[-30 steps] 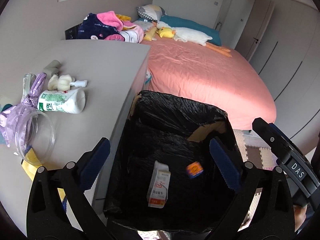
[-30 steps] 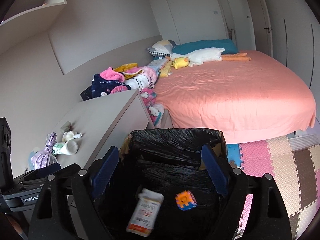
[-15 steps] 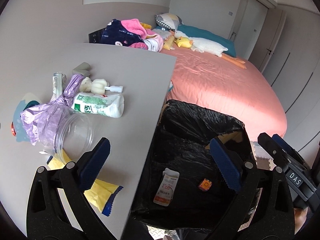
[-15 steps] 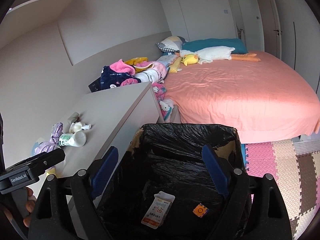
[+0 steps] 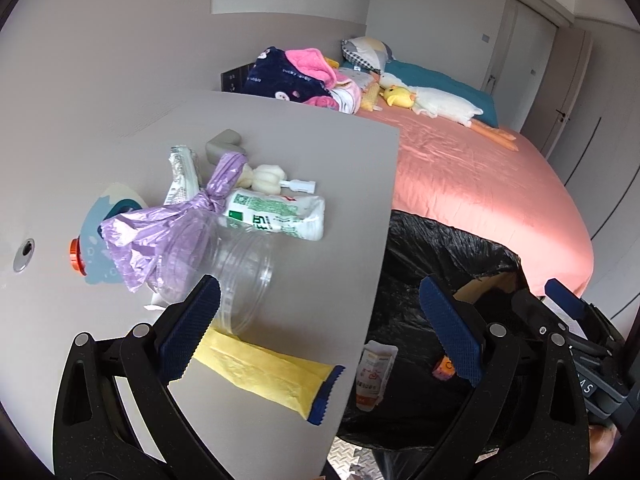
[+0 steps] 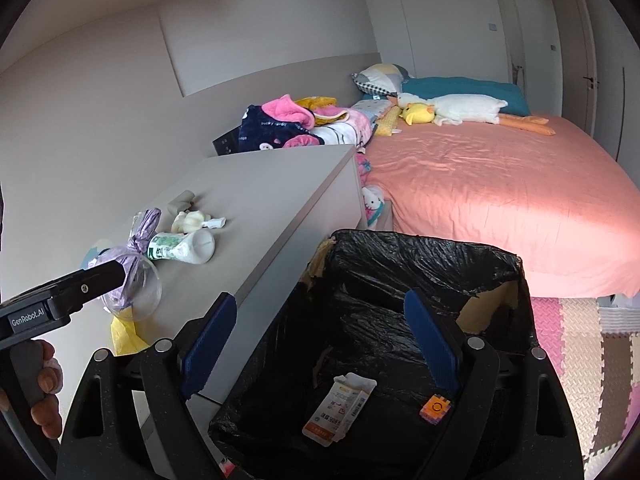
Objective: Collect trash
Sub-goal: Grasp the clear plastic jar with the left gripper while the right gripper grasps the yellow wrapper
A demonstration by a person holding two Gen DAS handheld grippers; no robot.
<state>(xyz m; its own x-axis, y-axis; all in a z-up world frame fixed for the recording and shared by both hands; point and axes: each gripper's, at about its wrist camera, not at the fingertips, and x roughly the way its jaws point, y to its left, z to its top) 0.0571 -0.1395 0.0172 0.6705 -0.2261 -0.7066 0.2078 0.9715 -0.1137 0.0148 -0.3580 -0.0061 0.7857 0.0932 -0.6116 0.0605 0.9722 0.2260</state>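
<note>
A bin lined with a black bag (image 6: 420, 264) stands beside a grey table (image 5: 320, 152); it also shows in the left wrist view (image 5: 448, 248). Inside lie a white carton (image 6: 340, 408) and a small orange cube (image 6: 436, 406). On the table lie a yellow wrapper (image 5: 272, 372), a clear plastic cup (image 5: 236, 276), a purple knotted bag (image 5: 160, 236), a white-green pouch (image 5: 276, 216) and a cream squeeze toy (image 5: 268, 178). My left gripper (image 5: 316, 328) is open and empty above the table's near edge, over the yellow wrapper. My right gripper (image 6: 320, 340) is open and empty above the bin.
A bed with a pink sheet (image 6: 500, 192) lies behind the bin, with plush toys and a pile of clothes (image 6: 288, 124) at its head. Foam floor mats (image 6: 592, 352) are on the right. A grey corner guard (image 5: 224, 146) and a foil packet (image 5: 182, 172) lie on the table.
My left gripper has swung left from over the bin to over the table edge, bringing the yellow wrapper and cup close. My right gripper has drawn back slightly above the bin.
</note>
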